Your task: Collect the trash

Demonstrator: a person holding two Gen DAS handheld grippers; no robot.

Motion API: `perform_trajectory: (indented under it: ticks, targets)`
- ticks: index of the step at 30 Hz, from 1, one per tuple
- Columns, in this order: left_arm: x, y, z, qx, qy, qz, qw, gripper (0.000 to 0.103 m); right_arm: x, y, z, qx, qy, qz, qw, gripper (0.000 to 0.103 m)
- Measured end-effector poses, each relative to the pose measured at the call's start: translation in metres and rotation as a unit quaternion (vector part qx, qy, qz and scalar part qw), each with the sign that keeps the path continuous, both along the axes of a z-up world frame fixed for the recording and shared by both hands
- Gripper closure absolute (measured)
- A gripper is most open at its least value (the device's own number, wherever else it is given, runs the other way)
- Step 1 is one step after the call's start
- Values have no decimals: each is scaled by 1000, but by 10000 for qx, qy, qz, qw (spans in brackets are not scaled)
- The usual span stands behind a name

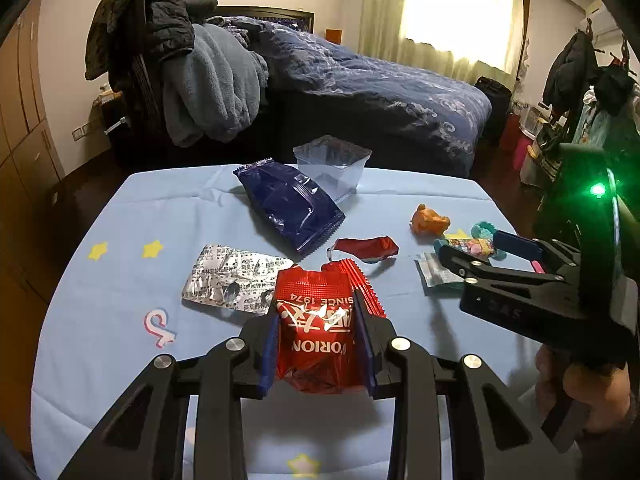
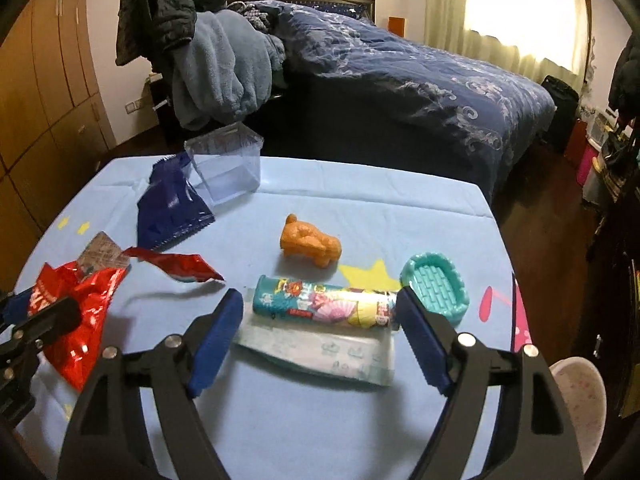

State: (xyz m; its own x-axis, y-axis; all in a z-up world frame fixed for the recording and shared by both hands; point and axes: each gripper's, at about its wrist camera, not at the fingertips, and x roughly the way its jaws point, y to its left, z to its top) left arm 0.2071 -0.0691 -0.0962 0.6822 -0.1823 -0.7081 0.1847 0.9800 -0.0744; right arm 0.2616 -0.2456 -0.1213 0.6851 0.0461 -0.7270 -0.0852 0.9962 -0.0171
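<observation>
Red wrapper (image 1: 316, 328) clamped in left tool (image 1: 318, 344), right tool (image 2: 320, 336) wide open, empty, one clear tub (image 1: 332, 164)

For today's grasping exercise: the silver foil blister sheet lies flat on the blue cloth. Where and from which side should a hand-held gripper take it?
Take the silver foil blister sheet by its curled near-left edge, coming in low from the open cloth on that side. It lies almost flat, so only the lifted, crumpled rim offers something to pinch. Its right end is crowded by the red wrapper held in the left hand-held gripper.
</observation>
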Motion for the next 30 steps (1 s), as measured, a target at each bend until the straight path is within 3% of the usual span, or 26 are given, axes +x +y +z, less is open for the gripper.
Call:
perform_trajectory:
  ticks: [7,13,15,20,21,23,28,30]
  targets:
    - [-1,2,1,-81,13,9,10000,70,-5,6,4,-129,-38,103,9999,78]
    - [-6,1,5,-109,-33,-8,9999,70,-15,4,5,-64,-2,155,9999,95]
    - [-8,0,6,-113,-39,-12,9999,70,-22,-1,7,15,23,160,9999,95]
    - [-10,-1,7,-159,-43,-44,9999,69,-43,-17,13,281,18,87,9996,93]
    - [-10,-2,6,-164,-37,-50,9998,69,-45,-19,15,265,-22,29,9996,87]
    - [-10,-4,6,-192,-28,-77,9998,69,-46,-22,20,265,-208,-86,9994,43]
    - [-10,-5,5,-247,-23,-104,9996,69,-28,-8,16,-103,-114,-68,9999,28]
    - [-10,-4,4,-261,-9,-104,9996,69,-20,-2,8,-125,27,-18,9999,27]
